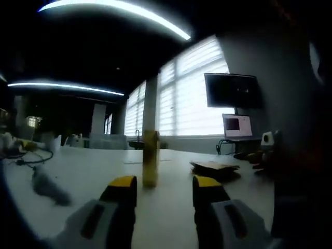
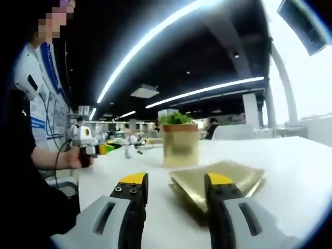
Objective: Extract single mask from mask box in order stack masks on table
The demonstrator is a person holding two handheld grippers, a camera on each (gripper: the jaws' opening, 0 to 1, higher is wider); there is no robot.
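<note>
My right tool [image 2: 174, 193] rides low over the white table [image 2: 290, 171], its jaws standing apart with nothing between them, and just ahead of the right-hand jaw lies a flat gold stack [image 2: 220, 179] that I take to be masks already laid down, though it could be a packet; I cannot tell for sure. Behind it stands the upright gold mask box [image 2: 180, 143] with something green showing at its top, which may be a plant further back. My left tool [image 1: 165, 193] is also open and empty, pointing at that same gold mask box [image 1: 150, 157] standing near the middle of the table [image 1: 78, 176], with the flat stack [image 1: 213, 167] lying off to one side of it. At the edge of the right gripper view a hand [image 2: 78, 155] grips the left tool. As I judge it, the step in hand is the reach to the box for one mask. To do it well I should steady the box with one tool so that it does not topple, since it stands tall and narrow, then bring the other to the opening and pinch only the top mask's edge. A shallow bite should lift a single mask rather than a clump.
</note>
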